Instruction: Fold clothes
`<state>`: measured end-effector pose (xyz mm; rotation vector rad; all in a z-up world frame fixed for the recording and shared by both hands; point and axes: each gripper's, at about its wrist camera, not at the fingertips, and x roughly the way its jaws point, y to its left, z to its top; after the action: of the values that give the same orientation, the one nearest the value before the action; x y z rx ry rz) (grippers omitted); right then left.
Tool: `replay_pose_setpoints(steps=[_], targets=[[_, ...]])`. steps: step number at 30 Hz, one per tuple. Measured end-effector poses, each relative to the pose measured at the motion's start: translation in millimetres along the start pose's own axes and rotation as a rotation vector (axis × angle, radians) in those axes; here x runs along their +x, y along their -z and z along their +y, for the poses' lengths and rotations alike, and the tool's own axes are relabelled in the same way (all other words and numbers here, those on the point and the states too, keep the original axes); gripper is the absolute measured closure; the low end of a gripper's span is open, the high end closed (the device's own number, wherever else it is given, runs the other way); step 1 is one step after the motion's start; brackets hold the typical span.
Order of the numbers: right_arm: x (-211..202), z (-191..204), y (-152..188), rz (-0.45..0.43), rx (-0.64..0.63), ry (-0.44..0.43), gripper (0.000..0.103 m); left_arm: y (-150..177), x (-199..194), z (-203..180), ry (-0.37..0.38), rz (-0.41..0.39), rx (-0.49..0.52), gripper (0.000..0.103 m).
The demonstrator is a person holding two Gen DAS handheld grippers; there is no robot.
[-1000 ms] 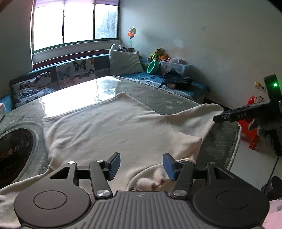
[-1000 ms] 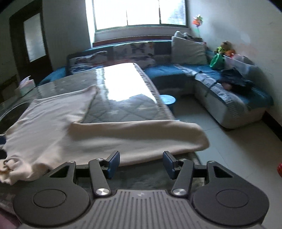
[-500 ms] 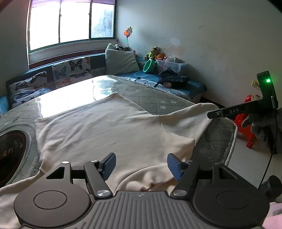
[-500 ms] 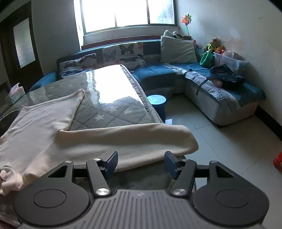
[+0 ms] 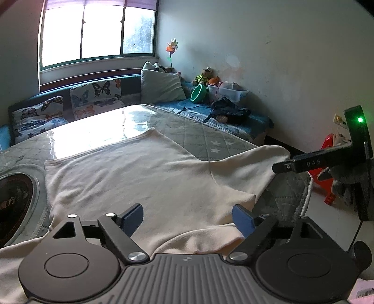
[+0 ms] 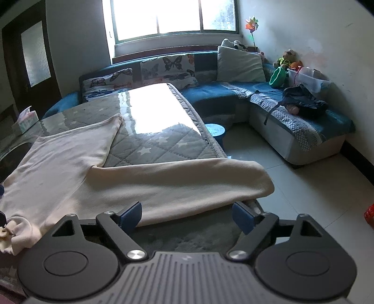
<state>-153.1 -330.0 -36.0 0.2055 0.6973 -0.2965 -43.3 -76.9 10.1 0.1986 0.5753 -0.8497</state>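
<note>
Here, in the left wrist view, the left gripper (image 5: pixel 188 218) sat low at the bottom centre of the frame, its blue fingers (image 5: pixel 132 218) spread wide and gripping nothing. It pointed out over the cream garment (image 5: pixel 145 180), just above the rumpled near edge of the cloth. The garment lay spread flat on the quilted table cover (image 5: pixel 205 140) across the middle of the frame, one sleeve (image 5: pixel 254 163) reaching toward the right edge of the table. At the right edge of that frame the right gripper (image 5: pixel 280 168) appeared from the side, near the sleeve end, a green light on its body; its fingers could not be made out from there.

In the right wrist view, the right gripper (image 6: pixel 187 216) was likewise at bottom centre, held level and aimed along the table, blue fingers (image 6: pixel 243 217) released and wide apart with nothing between them. The sleeve (image 6: pixel 177 184) lay crosswise just beyond the fingertips, its end overhanging the table's right edge in mid-frame. The garment body (image 6: pixel 60 159) filled the left of the frame.

Further off: a blue stool (image 6: pixel 215 131) on the floor beside the table, then a corner sofa (image 6: pixel 303 131) along the far side with butterfly cushions (image 6: pixel 168 70), a green bowl (image 6: pixel 277 76), and a window (image 6: pixel 173 16) at top centre.
</note>
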Motion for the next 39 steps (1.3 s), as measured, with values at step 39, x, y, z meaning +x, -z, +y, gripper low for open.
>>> replay_pose_setpoints(steps=[39], targets=[[17, 23, 13, 0.072, -0.052, 0.027, 0.000, -8, 6, -1, -0.018, -0.014, -0.070, 0.000]])
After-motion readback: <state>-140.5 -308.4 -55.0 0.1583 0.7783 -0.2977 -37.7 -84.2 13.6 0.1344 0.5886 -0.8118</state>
